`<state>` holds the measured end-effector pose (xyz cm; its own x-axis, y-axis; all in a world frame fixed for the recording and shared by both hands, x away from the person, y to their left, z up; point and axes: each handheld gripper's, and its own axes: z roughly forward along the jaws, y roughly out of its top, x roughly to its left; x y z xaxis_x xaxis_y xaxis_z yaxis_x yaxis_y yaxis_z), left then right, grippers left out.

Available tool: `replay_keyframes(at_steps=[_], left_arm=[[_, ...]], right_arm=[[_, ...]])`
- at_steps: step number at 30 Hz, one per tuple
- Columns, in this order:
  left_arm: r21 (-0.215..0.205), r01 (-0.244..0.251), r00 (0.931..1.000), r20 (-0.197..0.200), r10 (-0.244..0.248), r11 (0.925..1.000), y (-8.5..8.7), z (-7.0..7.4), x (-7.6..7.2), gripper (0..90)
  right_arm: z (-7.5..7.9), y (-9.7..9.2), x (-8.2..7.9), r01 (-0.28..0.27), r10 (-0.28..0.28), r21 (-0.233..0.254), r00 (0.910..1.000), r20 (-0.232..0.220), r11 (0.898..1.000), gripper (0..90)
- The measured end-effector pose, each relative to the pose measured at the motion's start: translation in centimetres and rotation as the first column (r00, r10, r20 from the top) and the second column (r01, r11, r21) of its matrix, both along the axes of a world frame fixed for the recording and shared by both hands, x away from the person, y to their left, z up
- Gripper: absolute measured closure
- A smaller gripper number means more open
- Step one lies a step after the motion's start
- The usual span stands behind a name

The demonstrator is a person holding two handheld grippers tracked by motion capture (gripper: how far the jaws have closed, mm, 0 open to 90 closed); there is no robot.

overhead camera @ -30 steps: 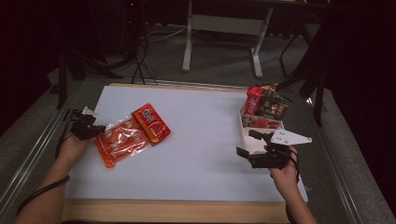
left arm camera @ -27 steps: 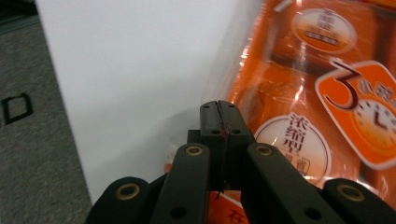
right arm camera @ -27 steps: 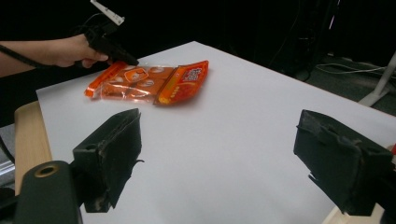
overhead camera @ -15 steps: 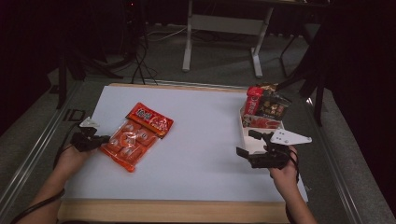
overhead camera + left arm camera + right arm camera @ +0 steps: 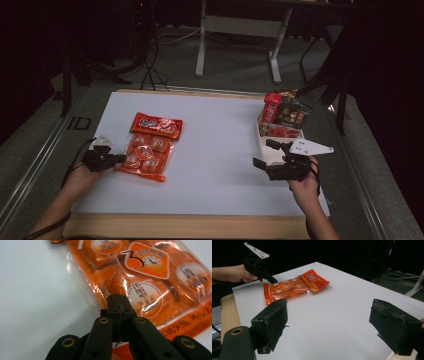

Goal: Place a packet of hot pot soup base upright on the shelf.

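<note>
1. The worktop (image 5: 220, 165) is white, with a bare wooden edge along the near side.
2. An orange packet (image 5: 150, 147) of smaller sachets lies flat on its left part, its red end pointing away from the person.
3. At the far right edge sits a white box (image 5: 265, 145) of upright snack packs — one red, one dark.
4. The middle stretch — between packet and box — is plain white surface.

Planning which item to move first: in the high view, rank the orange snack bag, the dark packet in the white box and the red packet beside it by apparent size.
1. Orange snack bag, clearly largest.
2. Dark packet.
3. Red packet, narrower; both stand partly hidden in the white box, farther from the camera, so their order is unsure.
</note>
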<state>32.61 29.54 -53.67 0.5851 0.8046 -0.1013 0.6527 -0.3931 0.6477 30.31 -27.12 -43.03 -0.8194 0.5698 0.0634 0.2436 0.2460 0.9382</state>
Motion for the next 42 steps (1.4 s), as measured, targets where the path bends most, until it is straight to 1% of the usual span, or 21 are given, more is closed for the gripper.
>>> replay_keyframes(at_steps=[2,3,4,9,10,11,13,14,17,19,20,22,23,25,27,29,31,33,34,36,42], left_arm=[[0.005,0.024,0.9997,-0.004,-0.024,0.9997,-0.4,0.1,-0.1,90.0],[-0.004,0.022,0.9997,-0.009,-0.022,0.9998,-0.5,0.1,-0.1,90.0],[-0.011,0.034,0.9993,-0.014,-0.035,0.9993,-0.6,0.0,-0.1,90.0],[-0.008,0.036,0.9992,-0.018,-0.036,0.9993,-0.5,0.1,0.2,90.0],[-0.002,0.032,0.9994,-0.011,-0.032,0.9995,-0.5,0.2,0.3,90.0],[0.005,0.017,0.9999,0.001,-0.017,0.9998,-0.4,0.3,0.6,90.0],[0.001,-0.016,0.9997,0.018,0.016,0.9999,-0.3,0.5,1.2,90.0],[-0.007,-0.035,0.9992,0.022,0.035,0.9994,-0.2,0.6,1.5,90.0],[-0.002,-0.071,0.9965,0.044,0.071,0.9975,0.0,0.9,2.5,90.0],[-0.007,-0.08,0.9958,0.045,0.08,0.9968,0.0,0.9,2.8,90.0],[-0.005,-0.093,0.9942,0.053,0.093,0.9956,0.1,0.9,3.4,90.0],[0.007,-0.099,0.9932,0.062,0.099,0.995,0.0,0.8,4.0,90.0],[0.007,-0.104,0.9931,0.055,0.103,0.9946,-0.1,0.7,4.3,90.0],[0.011,-0.103,0.9935,0.051,0.102,0.9946,-0.3,0.3,4.9,90.0],[0.008,-0.088,0.9952,0.044,0.087,0.9961,-0.4,0.0,5.3,90.0],[0.022,-0.076,0.9967,0.03,0.075,0.9969,-0.7,-0.2,5.5,90.0],[0.022,-0.071,0.9967,0.041,0.07,0.9972,-1.0,-0.2,5.6,90.0],[0.042,-0.061,0.9974,0.041,0.06,0.9972,-1.4,-0.1,5.7,90.0],[0.041,-0.064,0.9972,0.041,0.063,0.9971,-1.6,-0.1,5.7,90.0],[0.034,-0.058,0.9981,0.022,0.057,0.9977,-1.6,0.0,5.8,90.0],[0.035,-0.032,0.9993,0.017,0.032,0.9989,-2.2,0.1,5.9,90.0]], right_arm=[[0.0,0.0,0.0,0.0,0.0,0.0,1.0,0.001,1.0,14.8],[0.0,0.0,0.0,0.0,0.0,0.0,1.0,0.0,1.0,14.7],[0.0,0.0,0.0,0.001,-0.001,-0.001,1.0,0.001,1.0,14.7],[0.0,-0.1,0.0,0.002,-0.002,-0.003,1.0,0.002,1.0,14.7],[0.1,-0.1,0.0,0.001,-0.001,0.001,1.0,-0.001,1.0,14.8],[0.1,-0.1,0.0,0.002,-0.002,0.001,1.0,0.0,1.0,14.8],[0.1,-0.1,0.0,0.003,-0.003,0.002,1.0,0.002,1.0,14.7],[0.1,-0.1,0.0,0.001,-0.001,0.004,1.0,0.0,1.0,14.7],[0.1,-0.2,-0.1,0.002,-0.002,0.004,1.0,0.002,1.0,14.7],[0.1,-0.2,-0.1,0.001,-0.001,0.005,1.0,0.0,1.0,14.7],[0.1,-0.2,0.0,0.002,-0.002,0.001,1.0,0.002,1.0,14.7],[0.0,-0.1,0.0,0.002,-0.002,0.004,1.0,-0.002,1.0,14.8],[0.0,-0.1,0.0,0.002,-0.002,0.002,1.0,0.0,1.0,14.8],[0.0,0.0,0.0,-0.001,0.001,0.002,1.0,0.0,1.0,14.7],[0.0,0.0,-0.1,-0.001,0.001,0.0,1.0,0.0,1.0,14.8],[0.1,-0.1,0.0,0.0,0.0,0.003,1.0,-0.002,1.0,14.7],[0.0,-0.1,0.0,0.0,0.0,0.003,1.0,-0.001,1.0,14.7],[0.0,-0.1,0.0,0.0,0.0,0.006,1.0,-0.003,1.0,14.8],[0.0,-0.1,0.1,-0.001,0.001,0.003,1.0,-0.002,1.0,14.7],[0.0,0.0,0.0,-0.006,0.006,0.002,1.0,-0.002,1.0,14.7],[0.0,0.2,0.0,-0.011,0.011,-0.002,0.9999,-0.005,1.0,14.7]])
